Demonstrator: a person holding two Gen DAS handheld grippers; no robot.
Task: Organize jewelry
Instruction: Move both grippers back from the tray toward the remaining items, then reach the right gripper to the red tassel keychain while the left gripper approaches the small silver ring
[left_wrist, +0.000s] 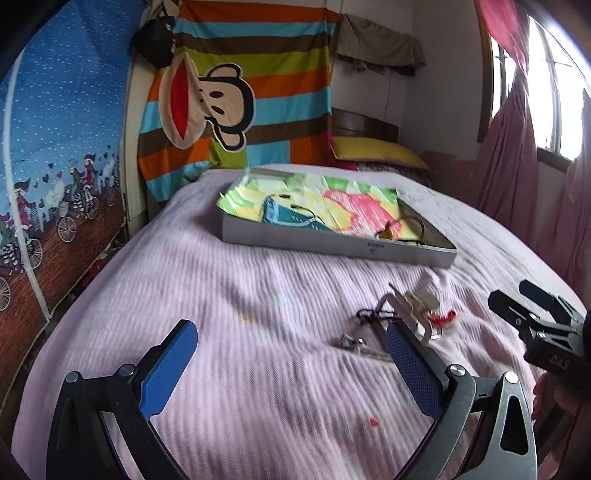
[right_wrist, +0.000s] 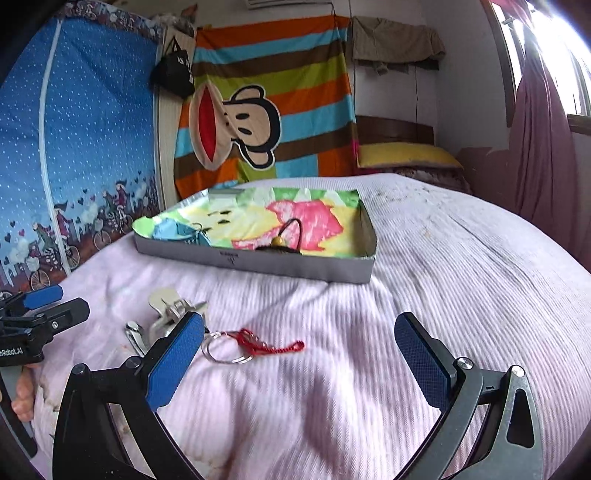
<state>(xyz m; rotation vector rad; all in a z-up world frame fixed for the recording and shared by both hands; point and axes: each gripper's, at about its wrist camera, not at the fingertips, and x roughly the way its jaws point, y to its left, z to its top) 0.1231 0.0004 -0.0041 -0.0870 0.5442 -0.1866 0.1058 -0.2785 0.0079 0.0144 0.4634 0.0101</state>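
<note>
A grey shallow tray (left_wrist: 332, 245) (right_wrist: 258, 265) with a colourful paper lining lies on the bed. A black cord with a gold pendant (right_wrist: 282, 240) (left_wrist: 397, 229) rests inside it, and so does a small ring piece (right_wrist: 199, 227) on the teal patch. Loose on the blanket are silver metal clips (right_wrist: 168, 308) (left_wrist: 415, 306) and a red cord on key rings (right_wrist: 255, 343) (left_wrist: 443, 317). My left gripper (left_wrist: 291, 328) is open, its right finger just in front of the clips. My right gripper (right_wrist: 300, 321) is open above the blanket, its left finger beside the red cord. Neither holds anything.
The bed is covered by a pale pink ribbed blanket (right_wrist: 443, 295). A yellow pillow (right_wrist: 406, 155) lies at its head. A striped monkey cloth (left_wrist: 243, 103) hangs behind, a blue printed curtain (left_wrist: 55, 147) to the left, pink curtains (right_wrist: 543, 147) by the window to the right.
</note>
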